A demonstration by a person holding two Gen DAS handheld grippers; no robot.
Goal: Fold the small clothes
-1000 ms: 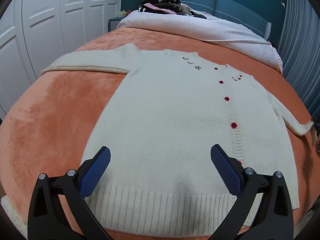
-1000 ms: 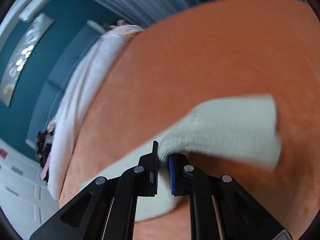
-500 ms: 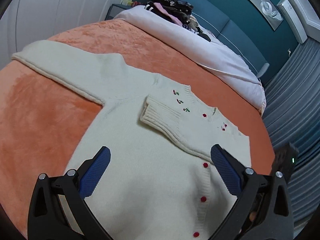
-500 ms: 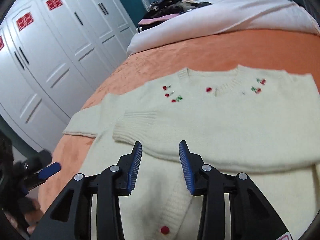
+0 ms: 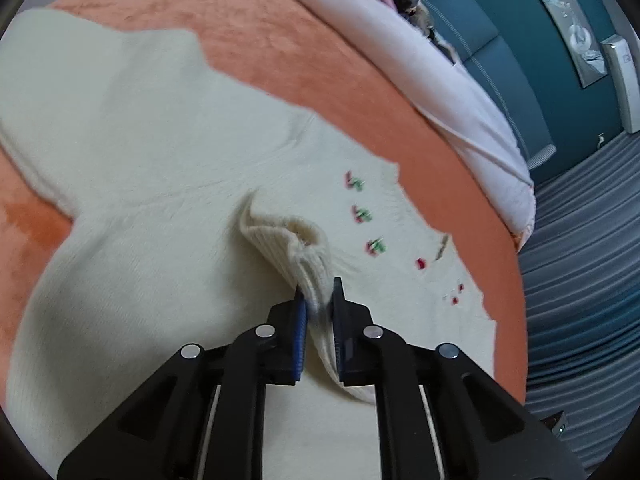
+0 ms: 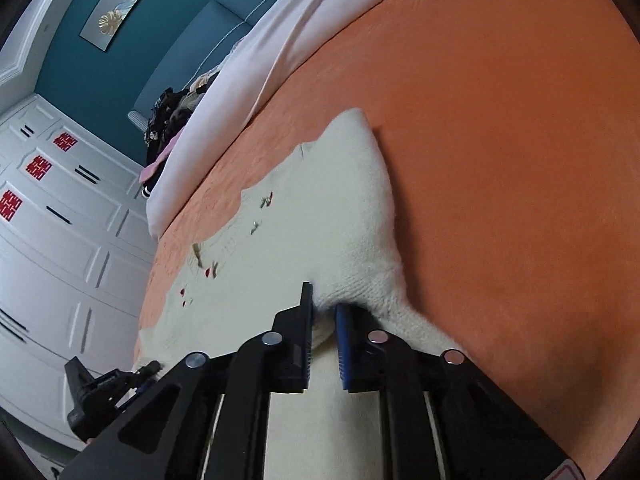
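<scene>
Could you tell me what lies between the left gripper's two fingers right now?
The left wrist view shows the cardigan's ribbed sleeve cuff pinched in the left gripper.

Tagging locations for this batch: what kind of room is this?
Most likely a bedroom: a bed with an orange blanket, a padded teal headboard and white wardrobe doors.
</scene>
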